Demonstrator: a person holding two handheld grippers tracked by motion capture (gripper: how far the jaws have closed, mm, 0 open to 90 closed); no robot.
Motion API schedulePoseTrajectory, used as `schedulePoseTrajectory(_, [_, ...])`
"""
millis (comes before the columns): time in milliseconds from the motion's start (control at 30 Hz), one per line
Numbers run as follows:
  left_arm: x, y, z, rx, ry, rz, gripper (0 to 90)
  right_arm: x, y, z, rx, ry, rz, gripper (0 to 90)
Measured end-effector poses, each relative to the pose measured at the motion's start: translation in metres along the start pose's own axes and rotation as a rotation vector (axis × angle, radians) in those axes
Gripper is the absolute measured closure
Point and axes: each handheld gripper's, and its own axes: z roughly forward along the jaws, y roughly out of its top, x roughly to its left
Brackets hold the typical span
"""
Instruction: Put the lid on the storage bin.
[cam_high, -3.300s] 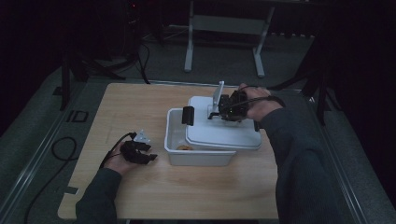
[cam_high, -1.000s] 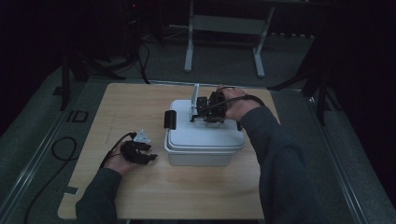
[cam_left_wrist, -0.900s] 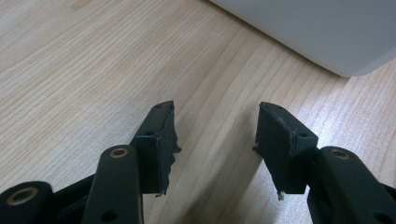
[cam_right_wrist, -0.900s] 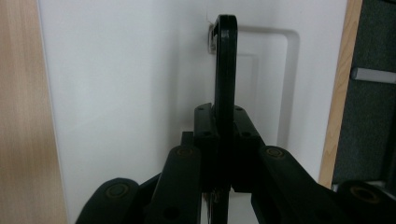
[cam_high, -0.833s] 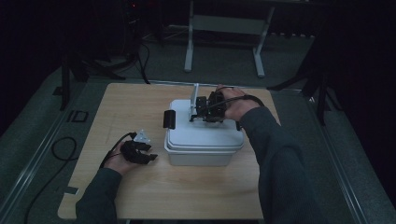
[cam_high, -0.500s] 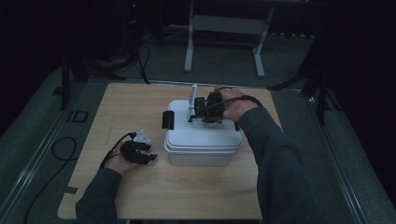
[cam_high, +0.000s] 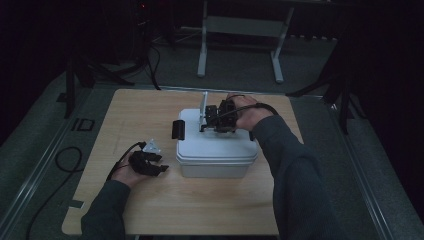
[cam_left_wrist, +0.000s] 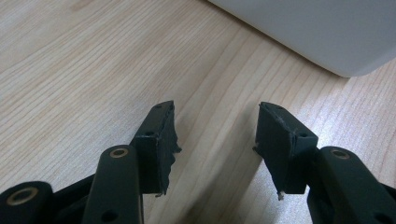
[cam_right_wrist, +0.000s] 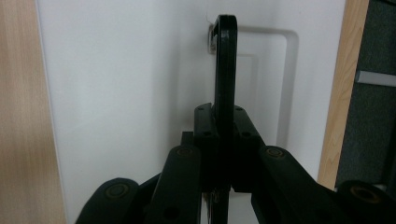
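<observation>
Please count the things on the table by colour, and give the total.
White: 1, the box with its lid
Black: 3, the lid handle, the side latch, the left gripper resting on the table
Total: 4

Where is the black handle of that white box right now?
The black handle stands upright on the lid of the white box at the table's middle, clamped in the right gripper; the left gripper rests on the table beside the box.

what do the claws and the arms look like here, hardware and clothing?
Both claws, left claw and right claw, are black: linked arms with brass-coloured pivot pins and worn, ragged pads. The left carries a grey three-cornered plate and a black cable. Dark long sleeves.
</observation>
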Motion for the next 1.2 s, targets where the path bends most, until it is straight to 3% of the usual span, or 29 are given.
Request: schedulePoseTrajectory(1200, [0.0, 0.0, 0.0, -0.001, 0.0, 0.001, 47.7, 0.003, 0.005, 0.011, 0.024, 0.023, 0.01, 84.0])
